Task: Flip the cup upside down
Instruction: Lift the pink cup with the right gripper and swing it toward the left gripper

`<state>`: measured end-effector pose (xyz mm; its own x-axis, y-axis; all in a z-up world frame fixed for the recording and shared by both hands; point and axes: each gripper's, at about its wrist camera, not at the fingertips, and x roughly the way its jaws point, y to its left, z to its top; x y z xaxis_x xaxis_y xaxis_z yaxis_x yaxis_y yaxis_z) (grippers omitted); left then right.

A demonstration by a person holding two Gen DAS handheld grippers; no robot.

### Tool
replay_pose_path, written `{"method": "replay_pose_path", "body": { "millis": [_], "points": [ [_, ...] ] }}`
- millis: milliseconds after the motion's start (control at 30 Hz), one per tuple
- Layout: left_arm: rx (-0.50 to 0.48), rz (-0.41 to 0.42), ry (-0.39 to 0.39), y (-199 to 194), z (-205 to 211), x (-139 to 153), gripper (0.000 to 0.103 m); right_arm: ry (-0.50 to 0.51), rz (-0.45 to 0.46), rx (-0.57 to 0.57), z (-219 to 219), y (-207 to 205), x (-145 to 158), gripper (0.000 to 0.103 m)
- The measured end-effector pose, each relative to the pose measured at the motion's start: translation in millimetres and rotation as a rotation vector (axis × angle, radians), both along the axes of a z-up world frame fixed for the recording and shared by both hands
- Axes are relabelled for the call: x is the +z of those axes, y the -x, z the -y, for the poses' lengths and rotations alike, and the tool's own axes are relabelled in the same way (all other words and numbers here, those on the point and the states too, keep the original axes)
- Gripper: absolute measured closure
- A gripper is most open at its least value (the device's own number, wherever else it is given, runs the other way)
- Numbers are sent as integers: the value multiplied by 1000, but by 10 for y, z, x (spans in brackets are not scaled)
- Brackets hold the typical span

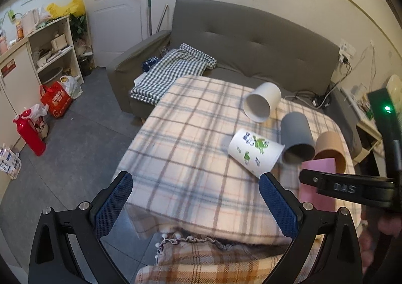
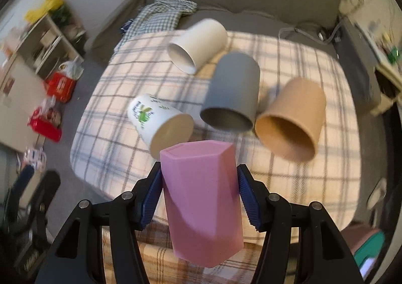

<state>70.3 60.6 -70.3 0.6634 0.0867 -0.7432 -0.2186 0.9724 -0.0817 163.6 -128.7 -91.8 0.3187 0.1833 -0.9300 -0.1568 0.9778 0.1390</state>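
Note:
My right gripper [image 2: 199, 187] is shut on a pink faceted cup [image 2: 201, 198], which stands closed end up near the table's front edge; it also shows in the left wrist view [image 1: 317, 186] behind the right gripper's arm. On the plaid tablecloth [image 2: 289, 173] several cups lie on their sides: a white cup [image 2: 198, 43], a grey cup [image 2: 232, 91], a brown cup [image 2: 292, 119] and a frog-print cup [image 2: 160, 121]. My left gripper [image 1: 196, 204] is open and empty over the table's front left part, left of the frog-print cup [image 1: 255, 152].
A grey sofa [image 1: 251, 40] with a checked blanket [image 1: 173, 70] stands behind the table. Shelves [image 1: 54, 50], red bags [image 1: 56, 99] and a red flask [image 1: 30, 133] are on the floor at left. Cables [image 1: 326, 97] and a side table lie at right.

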Motion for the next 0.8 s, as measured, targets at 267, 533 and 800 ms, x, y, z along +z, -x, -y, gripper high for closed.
{"method": "replay_pose_path", "body": {
  "millis": [267, 533, 800],
  "points": [
    [-20, -74, -14, -122, 88, -189, 0, 16, -47, -18, 0, -107, -391, 45],
    [-52, -113, -47, -275, 205, -277, 0, 3, -66, -24, 67, -226, -568, 45],
    [-66, -136, -69, -365, 315, -256, 0, -17, -31, -37, 151, -242, -509, 25]
  ]
}}
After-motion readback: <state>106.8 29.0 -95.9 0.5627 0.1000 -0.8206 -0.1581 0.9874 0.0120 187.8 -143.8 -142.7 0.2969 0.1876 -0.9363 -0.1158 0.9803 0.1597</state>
